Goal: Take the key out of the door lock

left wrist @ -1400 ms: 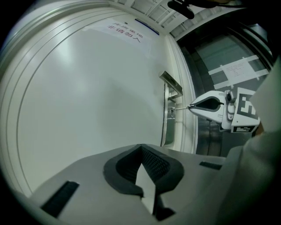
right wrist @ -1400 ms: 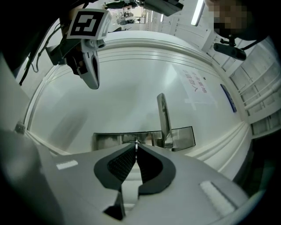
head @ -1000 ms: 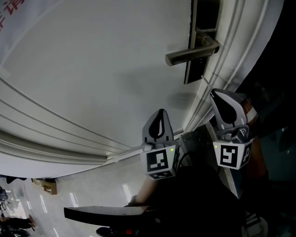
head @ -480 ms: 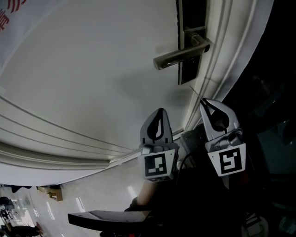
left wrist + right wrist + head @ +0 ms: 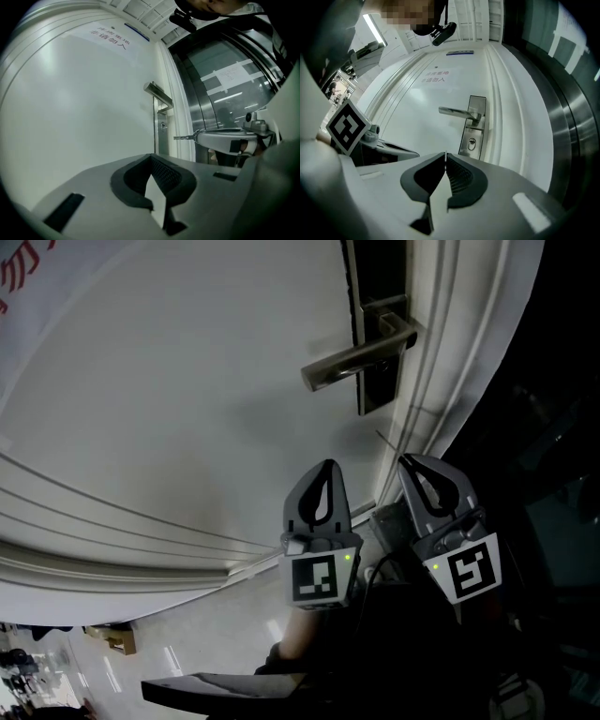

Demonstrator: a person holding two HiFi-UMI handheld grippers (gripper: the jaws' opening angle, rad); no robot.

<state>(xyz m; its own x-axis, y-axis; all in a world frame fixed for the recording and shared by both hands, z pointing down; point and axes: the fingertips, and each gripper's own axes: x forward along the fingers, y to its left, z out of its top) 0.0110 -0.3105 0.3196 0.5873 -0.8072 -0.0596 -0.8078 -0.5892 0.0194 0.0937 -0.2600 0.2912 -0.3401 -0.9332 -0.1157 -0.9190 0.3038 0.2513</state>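
Even, soft light is falling on the white door [image 5: 187,381], and the door handle [image 5: 361,357] is casting a faint shadow on it. The head view's lower right is sinking into near black. Both gripper views are bending strongly toward dark round edges. Light strips are glaring on the steel panel [image 5: 220,93], and the key [image 5: 185,137] is showing as a tiny, soft sliver.

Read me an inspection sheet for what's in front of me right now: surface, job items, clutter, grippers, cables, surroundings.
Surface: white door, paper notice on it.
Job's things: key is out of the lock, sticking out of the right gripper's tips; keyhole empty, below the lever handle.
Clutter: nothing seen.
Grippers: left gripper shut, empty; right gripper shut on the key.
Cables: nothing seen.
Surroundings: glossy floor; metal-framed glass panel beside the door.
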